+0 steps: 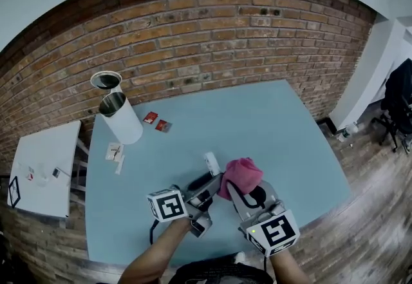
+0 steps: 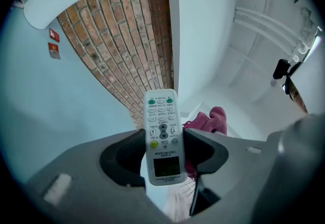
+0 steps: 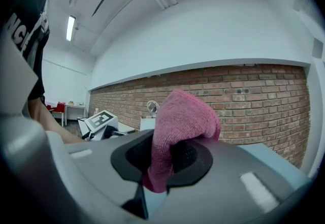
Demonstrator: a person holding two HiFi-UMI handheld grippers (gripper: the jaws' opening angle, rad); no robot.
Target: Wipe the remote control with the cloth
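My left gripper (image 2: 162, 154) is shut on a white remote control (image 2: 162, 134), its button face and small screen toward the camera and its top end sticking out past the jaws. In the head view the remote (image 1: 212, 163) rises from the left gripper (image 1: 203, 194) above the blue table (image 1: 270, 128). A pink cloth (image 3: 177, 131) is clamped in my right gripper (image 3: 170, 159) and bulges over the jaws. In the head view the cloth (image 1: 240, 176) sits just right of the remote, on the right gripper (image 1: 243, 194). The cloth (image 2: 210, 121) also shows beside the remote in the left gripper view.
A white cylinder bin (image 1: 121, 118) with an open top stands at the table's back left, with two small red packets (image 1: 157, 122) and paper slips (image 1: 114, 152) near it. A brick wall (image 1: 193, 38) runs behind. A small white side table (image 1: 42, 170) stands to the left.
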